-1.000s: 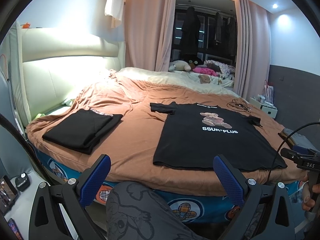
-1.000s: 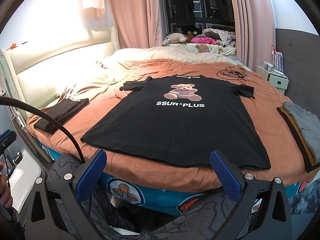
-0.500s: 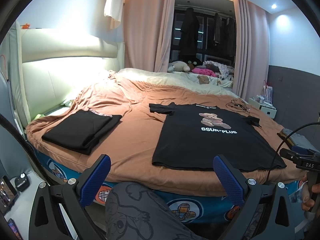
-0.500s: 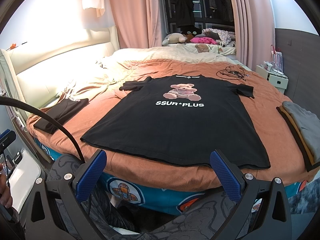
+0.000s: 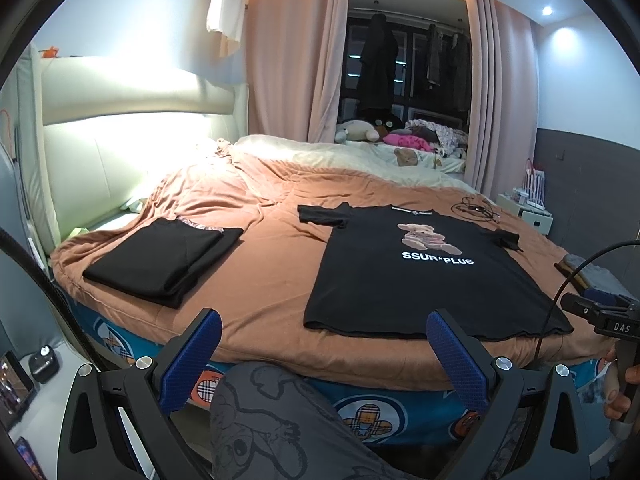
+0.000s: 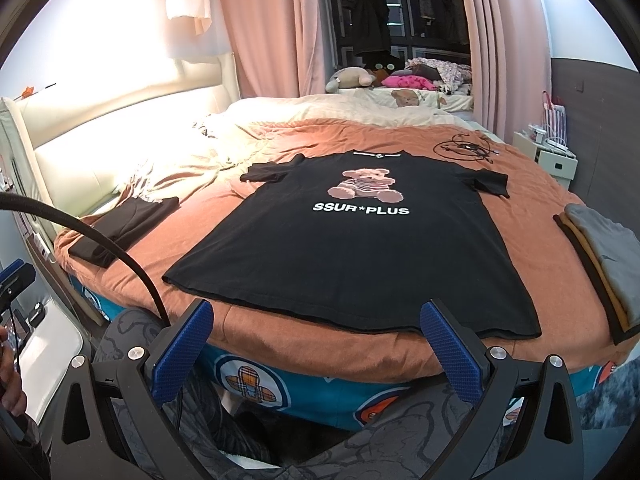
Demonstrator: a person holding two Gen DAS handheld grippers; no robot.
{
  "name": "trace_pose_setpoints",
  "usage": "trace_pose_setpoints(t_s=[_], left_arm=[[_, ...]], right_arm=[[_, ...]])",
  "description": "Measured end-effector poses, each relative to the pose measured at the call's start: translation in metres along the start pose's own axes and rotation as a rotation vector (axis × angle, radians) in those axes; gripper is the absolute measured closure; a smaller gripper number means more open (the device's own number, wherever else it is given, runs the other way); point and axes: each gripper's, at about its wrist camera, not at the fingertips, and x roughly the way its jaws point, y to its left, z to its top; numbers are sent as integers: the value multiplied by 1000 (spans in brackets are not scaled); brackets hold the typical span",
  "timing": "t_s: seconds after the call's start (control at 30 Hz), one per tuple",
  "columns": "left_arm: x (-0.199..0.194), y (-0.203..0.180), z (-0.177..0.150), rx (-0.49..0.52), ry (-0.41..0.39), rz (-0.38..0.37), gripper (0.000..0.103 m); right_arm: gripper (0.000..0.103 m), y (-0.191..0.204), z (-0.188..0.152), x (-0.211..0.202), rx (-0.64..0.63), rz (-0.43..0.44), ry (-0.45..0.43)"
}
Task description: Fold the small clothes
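- Two grippers hang in front of the near edge of the bed (image 5: 260,312), short of it: the left gripper (image 5: 322,358) and the right gripper (image 6: 316,354) both have their blue-padded fingers spread wide with nothing between them.
- A black T-shirt (image 6: 360,248) with a teddy-bear print and the words "SSUR*PLUS" lies flat and face up on the orange-brown bedspread (image 6: 328,136), hem along the near edge of the bed, collar toward the far side, both short sleeves spread out.
- A folded black garment (image 5: 168,260) rests near the bed's near left corner, well apart from the T-shirt.
- At the right edge of the bed sits a small stack of folded clothes (image 6: 604,256), grey on top with ochre and dark layers under it, near the T-shirt's right side but not touching it.
- A tangle of thin black cable (image 6: 464,146) lies on the bedspread beyond the T-shirt's right sleeve.
- A rumpled cream blanket (image 6: 320,110) covers the far part of the bed; plush toys (image 6: 352,78) and loose clothing are heaped behind it by the pink curtains (image 6: 264,28).
- The person's knee in grey printed trousers (image 5: 280,412) fills the space between the left gripper's fingers and the bed's near edge.
- A thick black cord (image 6: 120,264) arcs across the right wrist view in front of the folded black garment.
- A white nightstand (image 6: 556,160) stands off the bed's far right corner.
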Motion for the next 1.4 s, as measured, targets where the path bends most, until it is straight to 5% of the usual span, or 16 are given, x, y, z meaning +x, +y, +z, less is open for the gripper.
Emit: trace_pose_setpoints(t_s=[0.7,1.4], left_arm=[[28,6,-5,1,24,-5,0],[154,18,67,-7,108,-39,0]], right_arm=[[0,-7,7,21,-1,-2,15],[0,-30,78,122,53,24,72]])
